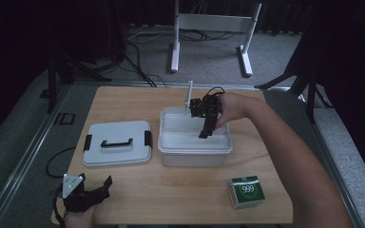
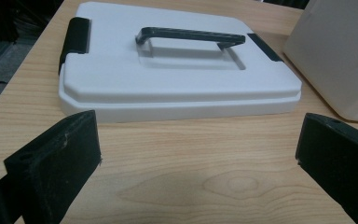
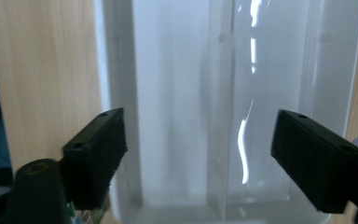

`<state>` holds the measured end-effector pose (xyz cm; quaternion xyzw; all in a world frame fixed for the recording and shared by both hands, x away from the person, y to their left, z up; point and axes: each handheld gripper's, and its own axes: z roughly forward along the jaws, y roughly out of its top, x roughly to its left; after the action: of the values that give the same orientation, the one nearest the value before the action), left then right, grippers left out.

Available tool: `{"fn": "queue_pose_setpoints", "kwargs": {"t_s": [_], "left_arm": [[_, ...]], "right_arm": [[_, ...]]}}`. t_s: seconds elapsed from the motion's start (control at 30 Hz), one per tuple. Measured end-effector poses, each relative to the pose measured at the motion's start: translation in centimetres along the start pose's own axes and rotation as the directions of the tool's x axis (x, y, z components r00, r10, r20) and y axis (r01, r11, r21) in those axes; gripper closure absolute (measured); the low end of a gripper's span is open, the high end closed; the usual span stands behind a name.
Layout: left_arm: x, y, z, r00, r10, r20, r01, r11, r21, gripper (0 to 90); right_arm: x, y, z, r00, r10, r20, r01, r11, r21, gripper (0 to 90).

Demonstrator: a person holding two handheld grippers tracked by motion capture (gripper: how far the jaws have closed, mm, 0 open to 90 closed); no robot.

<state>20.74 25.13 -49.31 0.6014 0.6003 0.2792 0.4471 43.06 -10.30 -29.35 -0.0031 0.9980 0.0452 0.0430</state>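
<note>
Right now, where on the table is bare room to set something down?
Bare wood runs along the near edge between the left hand-held gripper and the green box, and behind the lid. The strip between lid and white bin is tight.

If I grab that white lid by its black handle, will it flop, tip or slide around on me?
The lid looks like moulded hard plastic, so probably stiff. It lies flat on the table, unlikely to tip. Its handle sits mid-lid, so a lift should hang fairly level. The smooth surface may slide if pushed.
</note>
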Motion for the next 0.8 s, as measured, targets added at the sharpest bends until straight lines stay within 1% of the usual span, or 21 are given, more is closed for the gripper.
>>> {"fn": "queue_pose_setpoints", "kwargs": {"t_s": [0.03,0.13,0.2,0.23,0.33,0.47,0.53,0.57,0.63,0.7,0.77,0.8], "left_arm": [[0.1,0.0,0.0,1.0000,-0.001,0.001,0.001,1.0000,0.004,0.2],[0.3,0.1,0.1,1.0000,-0.006,0.002,0.006,1.0000,0.001,0.2],[0.3,0.1,0.2,1.0000,-0.006,0.007,0.006,1.0000,0.004,0.2],[0.3,0.1,0.2,1.0000,-0.006,0.007,0.006,1.0000,0.004,0.2],[0.2,0.1,0.2,0.9999,-0.006,0.013,0.006,1.0000,0.004,0.2],[0.3,0.1,0.2,0.9998,-0.007,0.016,0.007,1.0000,0.004,0.2],[0.4,0.1,0.2,0.9998,-0.010,0.016,0.010,0.9999,0.005,0.2],[0.4,0.1,0.2,0.9998,-0.013,0.016,0.013,0.9999,0.006,0.2],[0.5,0.1,0.3,0.9997,-0.017,0.018,0.016,0.9998,0.007,0.2],[0.5,0.1,0.2,0.9997,-0.016,0.018,0.016,0.9998,0.007,0.2],[0.5,0.1,0.2,0.9996,-0.019,0.020,0.019,0.9998,0.005,0.2],[0.5,0.1,0.2,0.9996,-0.019,0.020,0.019,0.9998,0.005,0.2]], "right_arm": [[-0.2,0.3,0.3,1.0000,-0.007,-0.001,0.007,1.000,-0.002,20.7],[-0.7,0.8,1.2,0.9999,-0.008,0.008,0.008,1.000,0.020,22.5],[-0.9,1.1,1.8,1.0000,-0.007,0.000,0.007,1.000,0.023,23.7],[-0.9,1.1,1.8,1.0000,-0.007,0.000,0.007,1.000,0.023,23.7],[-1.2,1.8,2.9,0.9999,-0.016,0.002,0.016,0.999,0.046,29.3],[-1.7,2.4,3.9,0.9998,-0.020,0.001,0.020,0.998,0.055,36.6],[-1.8,2.6,4.4,0.9997,-0.025,0.003,0.024,0.998,0.054,42.5],[-1.8,2.8,4.7,0.9996,-0.029,0.000,0.029,0.998,0.060,44.9],[-1.9,3.0,5.2,0.9994,-0.035,0.006,0.035,0.997,0.075,52.6],[-2.0,3.1,5.5,0.9991,-0.042,-0.005,0.043,0.996,0.083,64.0],[-2.1,3.3,5.7,0.9992,-0.033,-0.022,0.035,0.996,0.085,69.5],[-2.2,3.3,5.9,0.9990,-0.042,-0.018,0.043,0.995,0.088,71.9]]}}
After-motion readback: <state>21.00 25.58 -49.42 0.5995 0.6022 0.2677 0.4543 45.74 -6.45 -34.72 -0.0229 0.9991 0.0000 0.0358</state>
